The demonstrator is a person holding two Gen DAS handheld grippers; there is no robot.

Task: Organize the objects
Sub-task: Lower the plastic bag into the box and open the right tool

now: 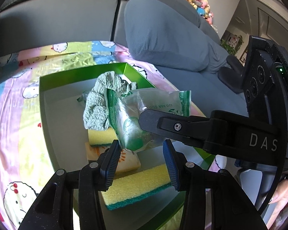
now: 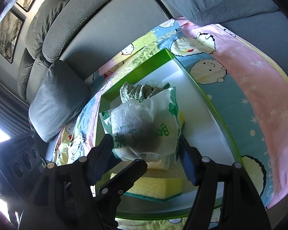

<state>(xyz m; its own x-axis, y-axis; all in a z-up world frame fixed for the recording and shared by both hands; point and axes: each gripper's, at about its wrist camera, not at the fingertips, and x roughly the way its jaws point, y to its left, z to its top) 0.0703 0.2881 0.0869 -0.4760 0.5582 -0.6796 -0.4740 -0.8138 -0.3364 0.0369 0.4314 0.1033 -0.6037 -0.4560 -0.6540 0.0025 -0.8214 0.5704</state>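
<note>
The right gripper [image 2: 146,149] is gripping the plastic packet [image 1: 144,118] at frame centre above the green box [image 1: 48,88]; the left gripper [image 1: 142,159] is gaping just below it.

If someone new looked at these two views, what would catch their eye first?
First, the crinkled green-printed packet held over the green box, with the right gripper around it and the left gripper open just beneath. Next, inside the box, a green cloth lies on a yellow sponge. The box sits on a bright cartoon-print sheet.

Black claw [image 1: 142,163], blue pads [image 1: 170,164], "DAS" mark.
</note>
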